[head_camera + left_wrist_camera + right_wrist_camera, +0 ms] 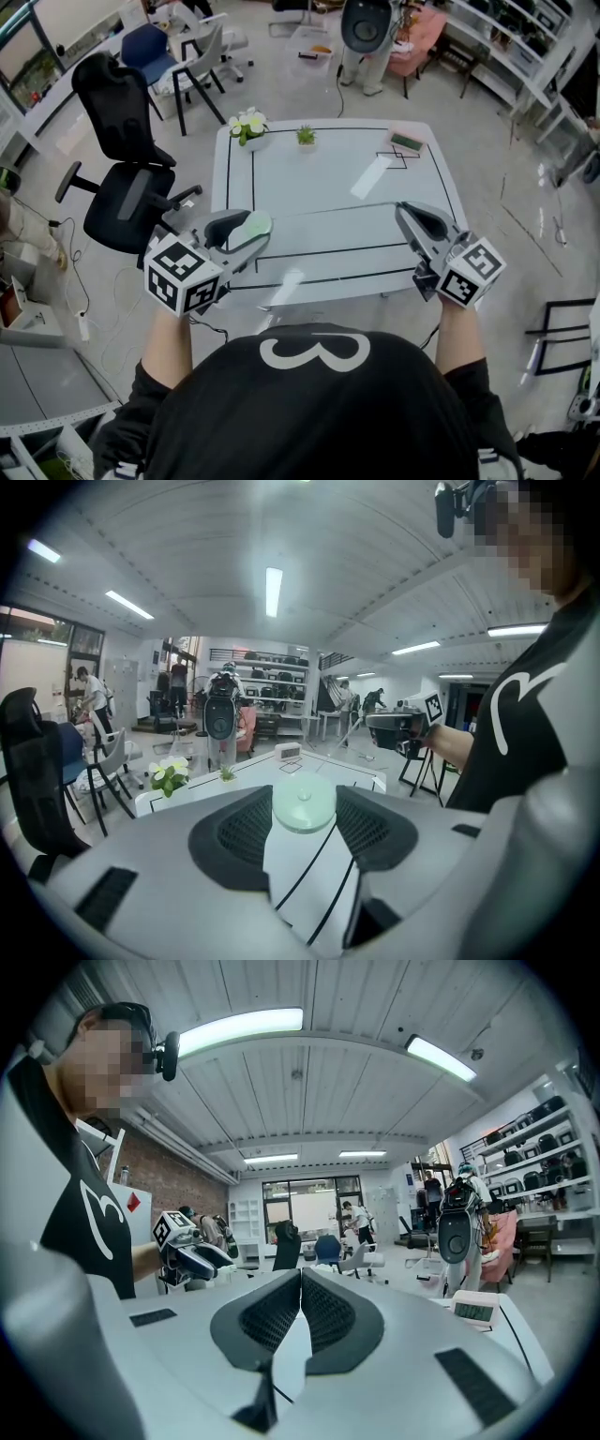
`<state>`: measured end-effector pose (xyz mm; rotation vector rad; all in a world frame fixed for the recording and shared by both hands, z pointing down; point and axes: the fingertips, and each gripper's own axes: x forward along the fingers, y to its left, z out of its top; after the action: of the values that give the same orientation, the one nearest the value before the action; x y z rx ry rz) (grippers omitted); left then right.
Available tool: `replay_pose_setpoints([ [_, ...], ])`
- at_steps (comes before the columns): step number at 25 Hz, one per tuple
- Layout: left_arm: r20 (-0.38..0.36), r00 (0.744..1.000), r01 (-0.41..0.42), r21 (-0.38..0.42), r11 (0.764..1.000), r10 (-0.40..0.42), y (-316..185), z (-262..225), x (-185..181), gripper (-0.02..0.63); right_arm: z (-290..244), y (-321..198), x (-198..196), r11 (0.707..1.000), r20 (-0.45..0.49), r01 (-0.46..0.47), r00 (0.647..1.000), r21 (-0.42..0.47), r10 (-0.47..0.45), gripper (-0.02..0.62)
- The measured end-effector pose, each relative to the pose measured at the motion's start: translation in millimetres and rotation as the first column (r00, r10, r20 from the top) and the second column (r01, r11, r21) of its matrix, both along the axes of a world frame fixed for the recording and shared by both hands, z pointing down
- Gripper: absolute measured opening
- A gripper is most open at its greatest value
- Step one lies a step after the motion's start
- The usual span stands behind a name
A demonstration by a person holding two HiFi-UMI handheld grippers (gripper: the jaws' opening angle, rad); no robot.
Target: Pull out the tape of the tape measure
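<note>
A round pale green tape measure (254, 225) sits between the jaws of my left gripper (246, 232), which is shut on it above the table's near left part. In the left gripper view the case (303, 803) is pressed between the two dark pads (242, 834). My right gripper (405, 212) hovers over the near right part of the table with its jaws shut; in the right gripper view the pads (328, 1312) meet with nothing showing between them. A thin pale line runs across the table between the two grippers. I cannot tell whether it is the tape.
The white table (328, 169) has black line markings. A small flower pot (248, 127), a tiny green plant (306, 137) and a small clock (406, 142) stand along its far edge. Black office chairs (122, 187) stand to the left, and a robot (366, 28) stands beyond the table.
</note>
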<state>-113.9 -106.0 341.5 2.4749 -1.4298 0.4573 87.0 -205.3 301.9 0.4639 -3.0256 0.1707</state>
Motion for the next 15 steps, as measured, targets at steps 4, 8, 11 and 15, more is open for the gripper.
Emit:
replay_pose_setpoints([
  [4, 0.0, 1.0, -0.031, -0.003, 1.0, 0.031, -5.7, 1.9, 10.9, 0.213, 5.2, -0.2, -5.2, 1.0, -0.009, 0.021, 1.0, -0.006, -0.021, 0.015],
  [8, 0.009, 0.999, -0.05, -0.014, 0.999, 0.05, -12.2, 6.2, 19.3, 0.212, 10.1, -2.5, -9.1, 0.999, -0.015, 0.034, 0.999, -0.018, -0.034, 0.015],
  [11, 0.023, 0.998, -0.05, -0.023, 0.998, 0.051, -19.4, 11.8, 20.5, 0.213, 14.1, -8.7, -9.7, 0.999, -0.016, 0.034, 0.999, -0.026, -0.035, 0.015],
  [15, 0.025, 0.999, -0.043, -0.046, 0.998, 0.044, -31.9, 18.0, 23.4, 0.213, 20.8, -21.2, -7.0, 0.999, -0.015, 0.034, 0.999, -0.042, -0.035, 0.015],
])
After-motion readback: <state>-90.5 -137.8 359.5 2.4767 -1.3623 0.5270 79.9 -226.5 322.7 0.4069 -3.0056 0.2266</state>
